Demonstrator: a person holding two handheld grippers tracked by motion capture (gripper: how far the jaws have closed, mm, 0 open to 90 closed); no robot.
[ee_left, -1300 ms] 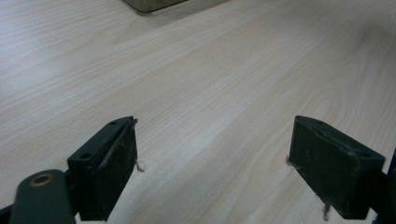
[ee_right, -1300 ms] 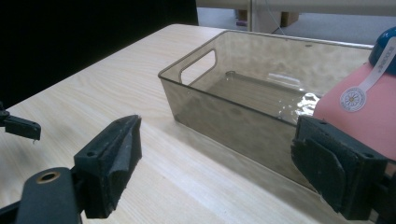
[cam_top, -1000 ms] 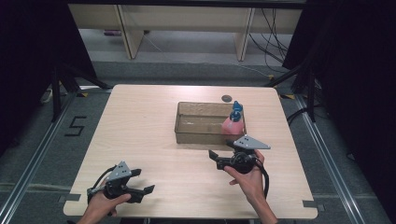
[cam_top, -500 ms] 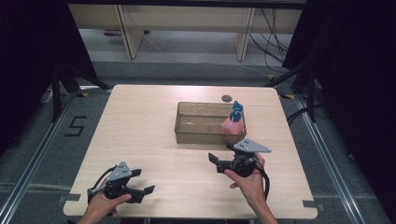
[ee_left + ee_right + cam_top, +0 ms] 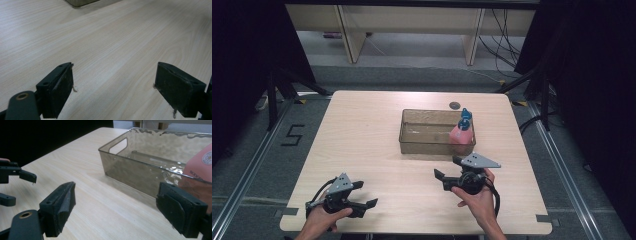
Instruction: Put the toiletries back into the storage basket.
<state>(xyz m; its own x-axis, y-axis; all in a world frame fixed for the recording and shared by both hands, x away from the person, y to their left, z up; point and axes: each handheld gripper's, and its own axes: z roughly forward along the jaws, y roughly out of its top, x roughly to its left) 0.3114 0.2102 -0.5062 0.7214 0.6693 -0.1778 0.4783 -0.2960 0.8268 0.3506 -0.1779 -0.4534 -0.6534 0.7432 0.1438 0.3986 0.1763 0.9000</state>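
High view first: the smoky clear plastic bin (image 5: 437,132) sits a bit past the middle of the pale wooden bench (image 5: 362,140), and the pink bottle with the blue cap (image 5: 461,131) stands upright inside it, tucked in the bin's right end. A small dark round disc (image 5: 455,105) lies just behind the bin. The right hand-held gripper (image 5: 447,172) hovers just in front of the bin's right half, jaws spread wide and empty. The left hand-held gripper (image 5: 364,195) is well apart from the bin, near the bench's front left, also wide and holding nothing.

Left gripper view: just bare wood grain between the open jaws, with a corner of the bin (image 5: 80,2) at the top edge. I'd say this one is parked for now.

Right gripper view: the bin's near wall (image 5: 140,172) is right ahead and the pink bottle (image 5: 200,167) peeks over the rim on the right, beyond the right jaw.

My take: the step is reaching for that bottle. To do it well, lift the right hand-held gripper over the near wall rather than pushing at it, swing toward the bin's right end, keep the jaws wide until they straddle the pink body below the cap, then squeeze gently so it doesn't tip against the wall.
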